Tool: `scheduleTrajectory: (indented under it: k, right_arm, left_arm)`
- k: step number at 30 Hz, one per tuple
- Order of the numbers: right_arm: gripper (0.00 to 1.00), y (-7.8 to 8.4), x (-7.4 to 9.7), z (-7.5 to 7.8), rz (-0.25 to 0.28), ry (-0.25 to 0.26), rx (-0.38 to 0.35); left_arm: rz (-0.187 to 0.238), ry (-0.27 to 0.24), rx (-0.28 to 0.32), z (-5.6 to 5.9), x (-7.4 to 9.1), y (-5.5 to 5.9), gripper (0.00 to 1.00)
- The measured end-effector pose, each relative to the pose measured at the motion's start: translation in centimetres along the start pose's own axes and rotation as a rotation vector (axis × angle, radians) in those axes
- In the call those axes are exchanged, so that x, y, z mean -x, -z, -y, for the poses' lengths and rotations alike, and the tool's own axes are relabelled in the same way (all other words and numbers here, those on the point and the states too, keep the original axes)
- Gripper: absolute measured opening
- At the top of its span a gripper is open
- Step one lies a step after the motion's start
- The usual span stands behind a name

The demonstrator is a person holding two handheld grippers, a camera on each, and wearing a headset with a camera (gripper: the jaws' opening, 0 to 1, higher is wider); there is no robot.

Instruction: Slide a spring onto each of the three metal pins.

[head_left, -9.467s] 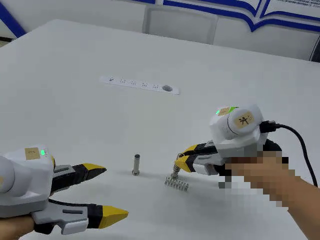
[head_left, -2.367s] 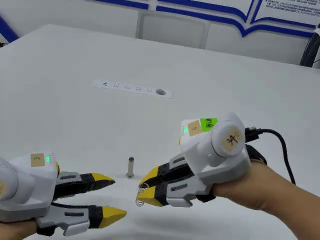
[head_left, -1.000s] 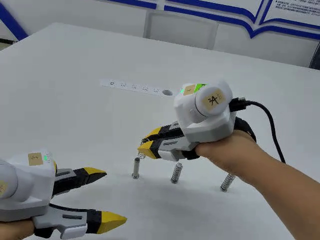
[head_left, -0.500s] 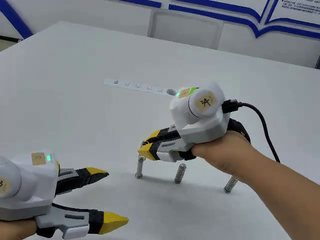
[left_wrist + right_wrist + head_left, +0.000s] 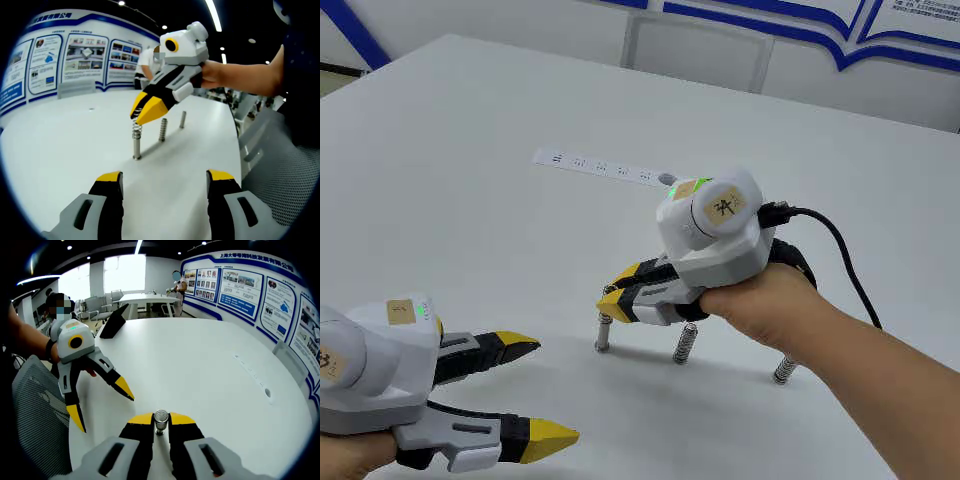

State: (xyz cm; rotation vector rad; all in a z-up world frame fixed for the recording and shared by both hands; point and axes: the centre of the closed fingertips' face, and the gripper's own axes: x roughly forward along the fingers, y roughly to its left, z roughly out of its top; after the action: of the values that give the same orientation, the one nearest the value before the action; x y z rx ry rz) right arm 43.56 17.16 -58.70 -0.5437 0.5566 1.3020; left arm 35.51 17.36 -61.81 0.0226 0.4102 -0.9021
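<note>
Three metal pins stand in a row on the white table [image 5: 470, 150]. The left pin [image 5: 604, 337] [image 5: 136, 149] carries a spring [image 5: 136, 130] around its upper part, its lower shaft bare. My right gripper [image 5: 613, 301] [image 5: 142, 114] [image 5: 160, 422] is shut on that spring [image 5: 160, 415] from above. The middle pin [image 5: 685, 342] [image 5: 163, 130] and the right pin [image 5: 785, 368] [image 5: 183, 119] each wear a spring along their length. My left gripper [image 5: 545, 392] [image 5: 165, 176] [image 5: 102, 407] hovers open at the near left, a short way from the left pin, holding nothing.
A white power strip [image 5: 610, 168] [image 5: 250, 371] lies flat on the table beyond the pins. A chair back [image 5: 695, 50] stands at the far edge. A black cable [image 5: 840, 260] trails from the right gripper. A mesh chair [image 5: 280, 170] sits beside the table.
The spring that lay on the table is now in my right gripper, carried left over the bare pin and lowered onto its top. The left gripper has barely moved.
</note>
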Motion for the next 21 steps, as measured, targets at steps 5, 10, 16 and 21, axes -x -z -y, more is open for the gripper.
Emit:
scheduleTrajectory:
  k: [5, 10, 16, 21]
  right_arm:
    - [0.12, 0.6, -0.5, 0.0, -0.010, 0.000, -0.011]
    - [0.12, 1.3, -1.0, -0.2, -0.023, 0.004, -0.016]
    - [0.12, 1.9, -1.5, -0.2, -0.041, 0.009, -0.025]
    - [0.12, 2.4, -2.0, -0.4, -0.055, 0.007, -0.030]
  left_arm:
    - [0.002, 0.000, 0.003, 0.0, -0.1, 0.0, 0.69]
    - [0.000, 0.002, 0.008, 0.0, -0.2, 0.2, 0.68]
    - [-0.001, 0.000, 0.011, 0.0, -0.2, 0.2, 0.68]
    - [0.000, -0.002, 0.013, -0.1, -0.1, 0.2, 0.68]
